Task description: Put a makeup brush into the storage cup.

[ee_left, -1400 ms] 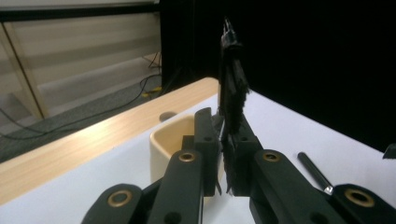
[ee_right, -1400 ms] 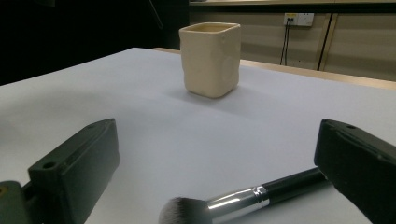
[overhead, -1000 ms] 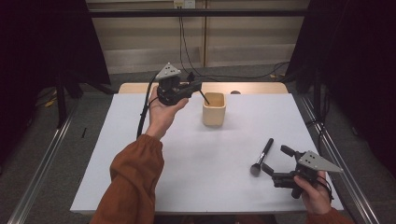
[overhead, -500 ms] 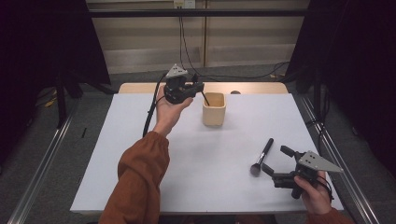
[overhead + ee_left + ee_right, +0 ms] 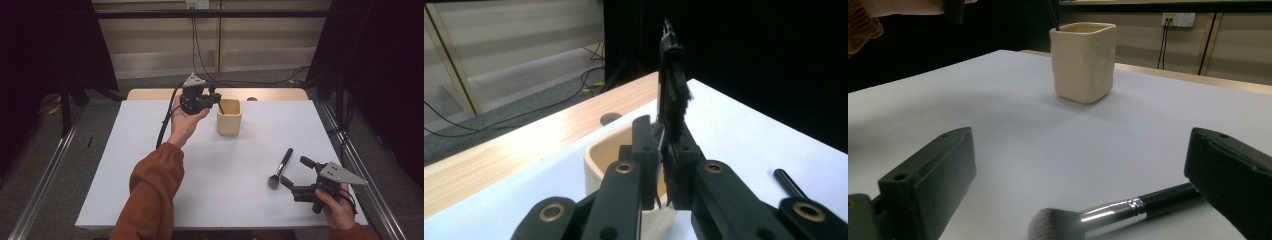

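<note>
left tool (image 5: 216, 98) pinching thin black brush (image 5: 672, 95), lowered since a second ago, handle tip now dipping into square cream ceramic cup (image 5: 229, 116) | right tool (image 5: 298, 175) spread, unmoved, straddling black-handled powder brush (image 5: 280, 167) on white tabletop (image 5: 125, 165) | release into cup likely next

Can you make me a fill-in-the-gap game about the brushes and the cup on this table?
1. The left gripper is shut on a thin black ____.
2. That gripper hangs above the beige ____, which stands on the white table.
3. The makeup brush lies flat in front of the ____ gripper.
4. The right gripper has its jaws ____.

Missing words: brush; cup; right; open
</note>
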Available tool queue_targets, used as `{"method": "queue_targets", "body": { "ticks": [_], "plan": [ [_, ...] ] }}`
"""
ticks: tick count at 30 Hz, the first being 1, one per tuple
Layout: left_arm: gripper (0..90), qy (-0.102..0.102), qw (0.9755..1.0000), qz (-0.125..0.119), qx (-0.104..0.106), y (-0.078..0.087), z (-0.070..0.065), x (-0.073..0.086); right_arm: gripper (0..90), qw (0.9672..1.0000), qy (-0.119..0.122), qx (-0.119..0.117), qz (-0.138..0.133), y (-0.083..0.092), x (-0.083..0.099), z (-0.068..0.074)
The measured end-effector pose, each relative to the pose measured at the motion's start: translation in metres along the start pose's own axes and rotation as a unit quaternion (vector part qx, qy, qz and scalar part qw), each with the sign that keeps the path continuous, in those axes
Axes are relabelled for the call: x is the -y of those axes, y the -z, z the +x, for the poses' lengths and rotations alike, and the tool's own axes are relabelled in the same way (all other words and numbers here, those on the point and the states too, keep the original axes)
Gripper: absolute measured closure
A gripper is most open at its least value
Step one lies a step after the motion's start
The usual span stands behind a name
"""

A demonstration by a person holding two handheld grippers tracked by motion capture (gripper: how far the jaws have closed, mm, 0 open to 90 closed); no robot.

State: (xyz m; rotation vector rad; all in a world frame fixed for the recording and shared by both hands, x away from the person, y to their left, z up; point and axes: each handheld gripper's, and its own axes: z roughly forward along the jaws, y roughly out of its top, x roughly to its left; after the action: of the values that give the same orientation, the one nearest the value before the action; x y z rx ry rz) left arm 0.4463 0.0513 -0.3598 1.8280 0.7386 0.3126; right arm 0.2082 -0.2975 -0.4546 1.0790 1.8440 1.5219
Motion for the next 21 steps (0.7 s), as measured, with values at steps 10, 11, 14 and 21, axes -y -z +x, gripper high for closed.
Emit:
{"method": "queue_targets", "body": {
  "ticks": [10, 11, 14, 21],
  "plan": [
    [85.4, -0.003, 0.9999, 0.015, 0.002, -0.008, -0.002, 0.007, 0.0, 1.0, 0.0, -0.001, -0.001, 0.001, 0.0, -0.001],
    [85.4, -0.003, 0.9999, 0.015, 0.002, -0.009, -0.001, 0.008, 0.0, 1.0, -0.001, -0.001, -0.001, 0.001, 0.0, 0.0],
    [85.4, -0.002, 0.9998, 0.019, 0.0, -0.012, 0.0, 0.011, 0.0, 1.0, 0.002, -0.001, -0.001, 0.001, 0.0, 0.0],
    [85.4, 0.002, 0.9996, 0.027, -0.002, -0.017, 0.0, 0.017, 0.0, 1.0, 0.001, -0.002, -0.003, 0.001, 0.0, 0.0]
  ]
}}
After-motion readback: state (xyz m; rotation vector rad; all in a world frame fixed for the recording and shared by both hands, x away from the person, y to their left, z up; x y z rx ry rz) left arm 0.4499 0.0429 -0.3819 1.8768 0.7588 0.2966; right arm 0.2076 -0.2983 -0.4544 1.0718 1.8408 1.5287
